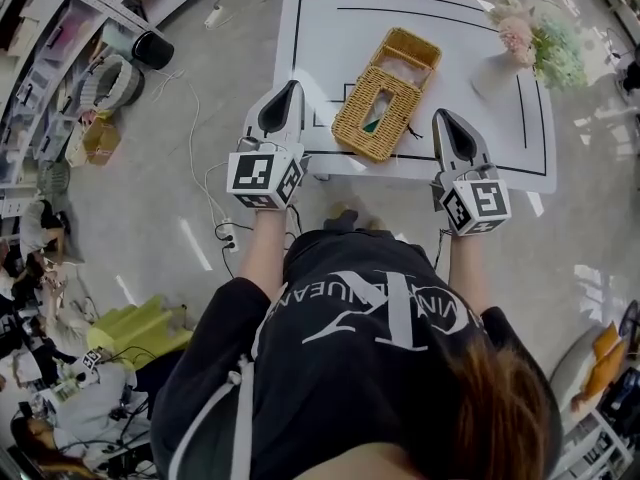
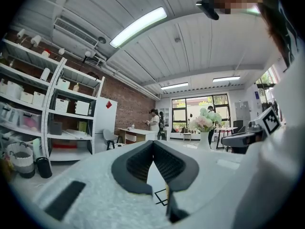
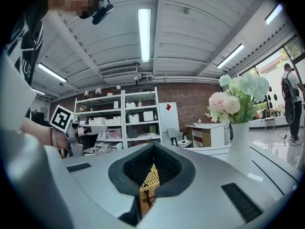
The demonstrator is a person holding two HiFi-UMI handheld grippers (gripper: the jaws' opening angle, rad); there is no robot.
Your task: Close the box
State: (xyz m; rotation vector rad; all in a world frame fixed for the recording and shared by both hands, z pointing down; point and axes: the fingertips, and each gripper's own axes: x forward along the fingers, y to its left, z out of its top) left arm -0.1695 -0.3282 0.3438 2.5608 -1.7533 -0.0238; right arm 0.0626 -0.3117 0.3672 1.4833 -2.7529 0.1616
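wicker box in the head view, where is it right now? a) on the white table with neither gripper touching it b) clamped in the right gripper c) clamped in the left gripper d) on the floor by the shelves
A: the wicker box lies on the white table, while the left gripper and the right gripper sit apart from it, one on each side, both shut with nothing in their jaws.

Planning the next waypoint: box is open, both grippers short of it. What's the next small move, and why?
Probably bring the right gripper forward toward the wicker box. It lies open on the table, slotted half nearer, tray-like half beyond. That gripper and the left gripper both hang short of it, jaws shut on nothing.
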